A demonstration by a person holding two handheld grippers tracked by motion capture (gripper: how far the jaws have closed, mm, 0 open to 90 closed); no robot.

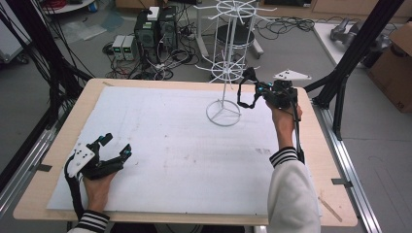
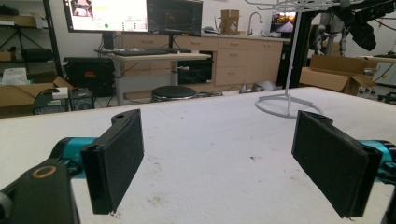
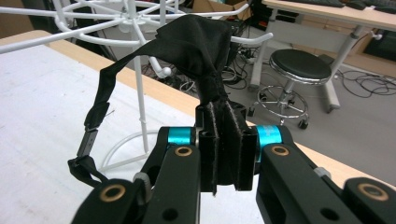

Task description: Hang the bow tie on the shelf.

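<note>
- High view: the white wire display rack (image 1: 227,63) stands on the far right part of the white table cover (image 1: 165,150), its ring base resting flat and its hook arms bare.
- High view: the right gripper (image 1: 262,90) is held up beside the rack, just right of its pole, with a black fabric item (image 1: 247,92) hanging from its tip; a strap of that item loops down toward the ring base without clearly touching it.
- Right gripper view: the right gripper's (image 3: 224,149) jaws are clamped together on the black fabric item (image 3: 196,46); the cloth is pinched between the two pads and bunches up above them, level with the rack's (image 3: 140,93) upper hooks.
- Right gripper view: a thin strap with a small buckle (image 3: 91,137) trails from the bunched cloth down the left side and ends in a loop beside the gripper's body.
- High view: the left gripper (image 1: 116,145) rests low on the near left of the table cover, well apart from the rack and the fabric.
- Left gripper view: the left gripper's (image 2: 219,154) jaws stand wide apart with bare table cover (image 2: 210,135) between them; the rack (image 2: 287,70) stands far ahead to the right.
</note>
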